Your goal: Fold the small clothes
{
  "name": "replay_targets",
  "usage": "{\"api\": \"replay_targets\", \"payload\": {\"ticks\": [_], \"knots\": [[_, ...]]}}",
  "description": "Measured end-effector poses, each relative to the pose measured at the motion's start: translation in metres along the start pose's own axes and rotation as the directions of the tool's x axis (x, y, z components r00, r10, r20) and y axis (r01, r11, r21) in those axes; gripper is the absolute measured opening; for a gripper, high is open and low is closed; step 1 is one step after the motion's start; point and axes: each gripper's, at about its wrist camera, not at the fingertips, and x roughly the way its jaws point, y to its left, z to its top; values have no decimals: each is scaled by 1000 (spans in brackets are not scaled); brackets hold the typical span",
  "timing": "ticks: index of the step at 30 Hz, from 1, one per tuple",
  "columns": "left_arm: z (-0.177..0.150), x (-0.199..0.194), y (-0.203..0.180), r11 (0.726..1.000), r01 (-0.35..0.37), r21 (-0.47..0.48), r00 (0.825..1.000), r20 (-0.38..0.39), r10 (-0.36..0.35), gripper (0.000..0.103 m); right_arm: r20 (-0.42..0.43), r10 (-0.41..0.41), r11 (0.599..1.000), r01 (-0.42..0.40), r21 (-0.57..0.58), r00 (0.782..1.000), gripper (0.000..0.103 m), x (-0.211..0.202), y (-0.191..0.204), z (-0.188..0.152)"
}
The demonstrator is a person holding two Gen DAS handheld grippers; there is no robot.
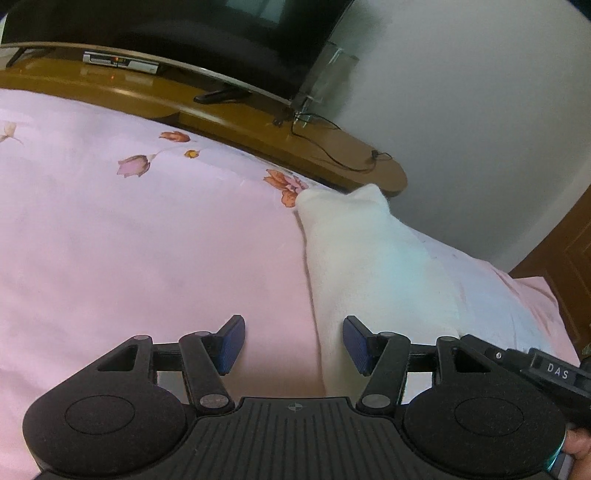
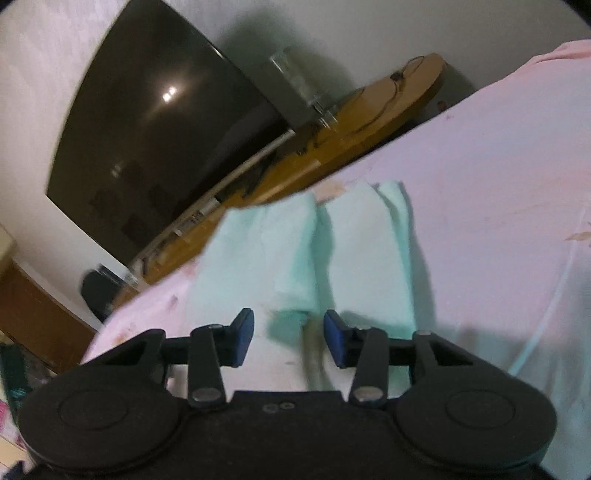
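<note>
Both grippers stand with jaws parted and nothing between the pads, so you are between grips. The left gripper [image 1: 293,345] is fairly wide; the right gripper [image 2: 289,338] is a bit narrower, and its view is blurred.

The garment [image 1: 369,266] lies flat on the pink sheet [image 1: 147,240], near the far edge by the wooden stand [image 1: 258,122] under the TV [image 1: 184,33]. It reads white in the left view and pale mint in the right, where 2 lobes run away from you with a crease between them. I judge it to be small trousers or shorts laid lengthwise, partly folded; the blur keeps me from saying more.

For the next fold, my advice:

1. Bring the left gripper over the near left edge of the cloth; at present that edge runs between its pads, but the pads sit above it.
2. Set the right gripper on the near end of the other lobe, so that the 2 grips match.
3. Push the lower pad under all layers before closing, or you will lift only the top 1.
4. Close fully on the cloth, then lift only just clear of the sheet.
5. Carry both corners together to the far end, keeping the edge straight.
6. Avoid pinching the sheet itself; it is soft and would come up too.
</note>
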Motion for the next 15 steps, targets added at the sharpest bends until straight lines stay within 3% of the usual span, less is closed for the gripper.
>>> {"api": "replay_targets", "payload": {"ticks": [4, 9, 15], "knots": [[0, 7, 5, 1000, -8, 0, 1000, -18, 8, 58, -53, 68, 997, -69, -18, 996, 41, 4, 6, -4], [1, 9, 7, 1000, 3, -2, 1000, -24, -3, 58, -27, 37, 999, -37, 3, 999, 36, 14, 3, 4], [0, 10, 12, 1000, 22, -8, 999, -29, -22, 58, -62, 109, 994, -108, 14, 992, 43, 20, -5, 6]]}}
